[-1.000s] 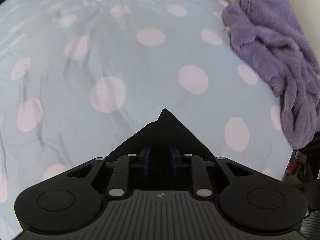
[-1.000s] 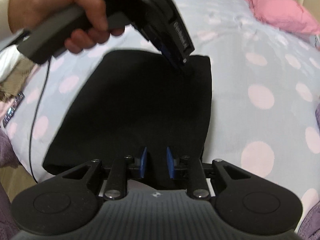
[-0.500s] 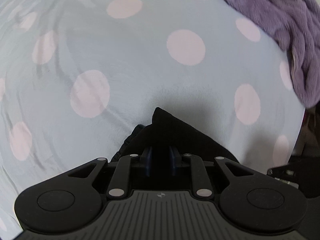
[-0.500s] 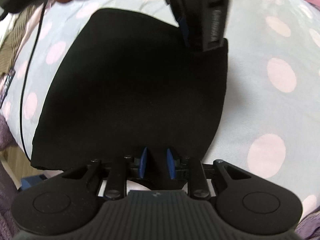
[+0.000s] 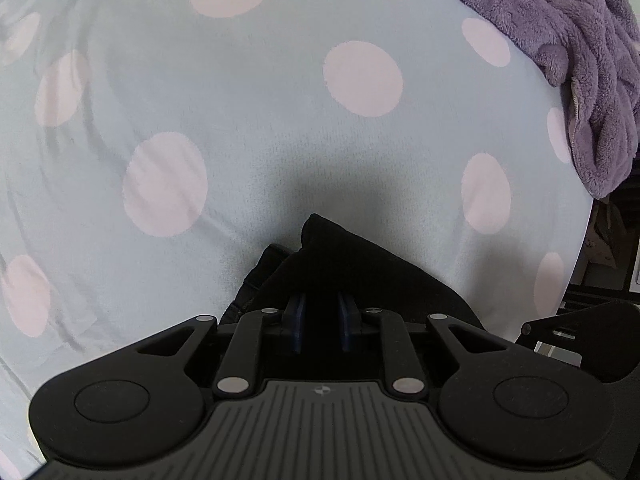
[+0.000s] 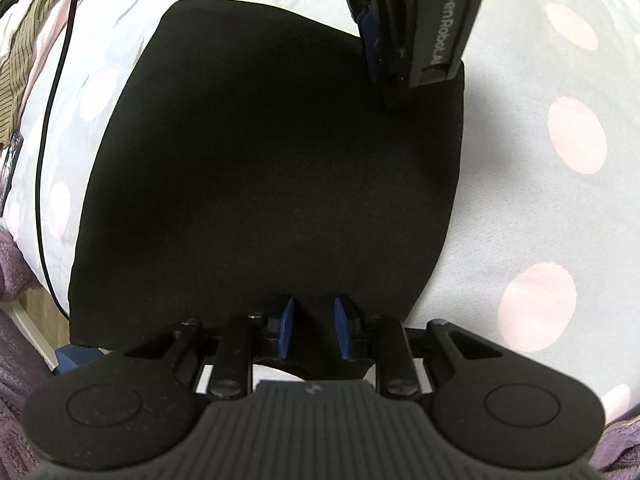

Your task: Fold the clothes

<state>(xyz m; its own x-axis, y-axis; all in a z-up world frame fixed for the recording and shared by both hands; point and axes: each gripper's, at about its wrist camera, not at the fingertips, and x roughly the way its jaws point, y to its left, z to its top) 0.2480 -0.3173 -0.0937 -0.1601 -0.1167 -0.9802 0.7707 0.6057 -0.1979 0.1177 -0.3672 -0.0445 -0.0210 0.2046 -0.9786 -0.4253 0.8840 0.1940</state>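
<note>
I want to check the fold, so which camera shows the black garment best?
The right wrist view: the black garment lies nearly whole on the dotted sheet, with the left gripper at its far corner. The left wrist view shows only one bunched corner.

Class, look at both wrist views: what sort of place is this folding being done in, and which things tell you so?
Most likely a bedroom. The black garment lies on a soft pale blue sheet with pink dots, like bedding, and a fluffy purple garment is heaped at its edge.

Garment [image 6: 272, 152] plain black — sheet [image 5: 248, 92] pale blue, pink dots; fleece [image 5: 560, 36] purple; pads [image 6: 286, 328] blue.
</note>
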